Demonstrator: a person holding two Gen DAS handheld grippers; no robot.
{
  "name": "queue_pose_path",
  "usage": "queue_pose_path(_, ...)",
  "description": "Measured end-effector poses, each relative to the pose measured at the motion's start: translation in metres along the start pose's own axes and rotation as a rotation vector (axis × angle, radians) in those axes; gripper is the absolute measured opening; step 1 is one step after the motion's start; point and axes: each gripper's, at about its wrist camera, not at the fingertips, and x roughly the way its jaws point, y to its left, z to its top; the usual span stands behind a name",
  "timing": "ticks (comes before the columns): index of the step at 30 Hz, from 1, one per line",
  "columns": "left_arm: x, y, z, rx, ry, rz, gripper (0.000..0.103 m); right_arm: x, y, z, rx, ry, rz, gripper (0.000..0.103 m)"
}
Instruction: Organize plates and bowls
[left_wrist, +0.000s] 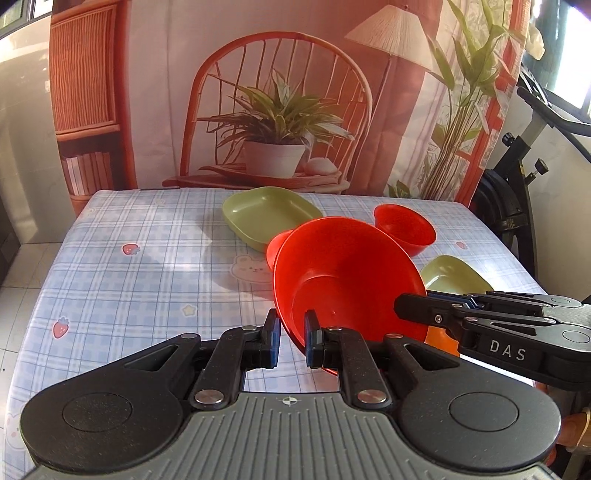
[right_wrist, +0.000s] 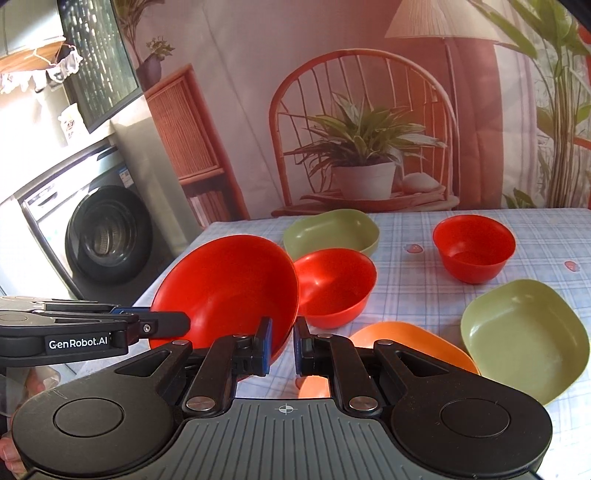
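A large red bowl (left_wrist: 343, 273) is held tilted above the table between both grippers; it also shows in the right wrist view (right_wrist: 225, 288). My left gripper (left_wrist: 291, 338) has its jaws around the bowl's near rim. My right gripper (right_wrist: 282, 345) has its jaws around the opposite rim, and shows from the side in the left wrist view (left_wrist: 410, 306). A second red bowl (right_wrist: 332, 286) sits behind it, a small red bowl (right_wrist: 474, 247) further right. Two green square plates (right_wrist: 332, 229) (right_wrist: 524, 332) and an orange plate (right_wrist: 410, 343) lie on the table.
The table has a blue plaid cloth (left_wrist: 140, 280) with its left edge near a washing machine (right_wrist: 103, 236). A printed backdrop (left_wrist: 280, 110) hangs behind the table. An exercise bike (left_wrist: 524, 177) stands at the right.
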Motion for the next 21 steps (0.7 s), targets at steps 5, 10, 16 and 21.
queue_pose_path(5,0.012,-0.003,0.026,0.0,-0.019,-0.004,0.014,0.015,-0.009,0.022,-0.012,-0.026,-0.023,0.011)
queue_pose_path(10,0.041,-0.001,0.044,-0.041,0.014,-0.017,0.014,0.04,-0.026,0.036,0.009,-0.009,-0.046,0.011)
queue_pose_path(16,0.081,0.001,0.058,-0.023,0.073,-0.009,0.014,0.077,-0.047,0.042,0.033,0.041,-0.076,0.011)
queue_pose_path(21,0.115,0.007,0.065,-0.041,0.132,-0.013,0.014,0.104,-0.064,0.04,0.06,0.089,-0.095,0.011)
